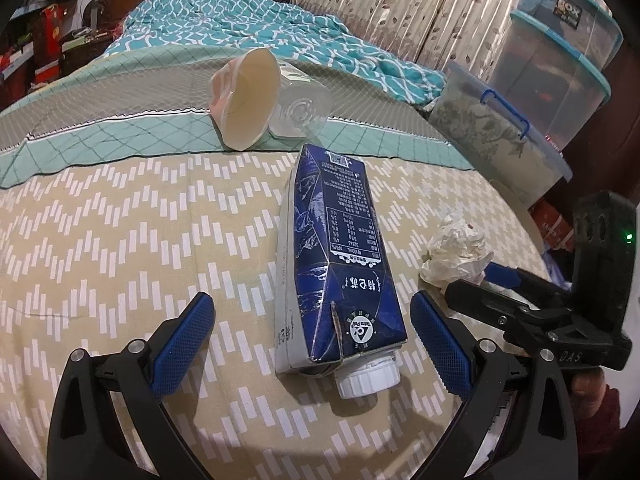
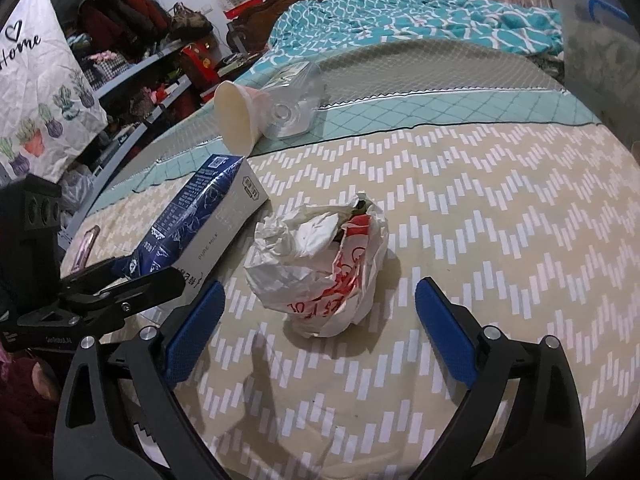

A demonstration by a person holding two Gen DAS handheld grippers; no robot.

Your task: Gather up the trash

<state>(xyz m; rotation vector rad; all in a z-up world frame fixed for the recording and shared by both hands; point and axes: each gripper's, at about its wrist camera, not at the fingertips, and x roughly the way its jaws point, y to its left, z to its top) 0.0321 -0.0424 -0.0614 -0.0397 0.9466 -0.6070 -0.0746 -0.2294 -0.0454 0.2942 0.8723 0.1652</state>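
Crumpled paper wad (image 2: 320, 264) lay mid-bed, between wide-spread jaws of right gripper (image 2: 320, 332), pads not touching. Milk carton (image 1: 336, 256) lay flat just beside, framed by left gripper (image 1: 312, 340), jaws likewise apart, nothing gripped. Paper cup (image 1: 248, 100) and clear plastic cup (image 1: 300, 104) tipped over, touching, toward bed's (image 1: 120, 220) far edge. Nothing collected yet; probably all four pieces left.
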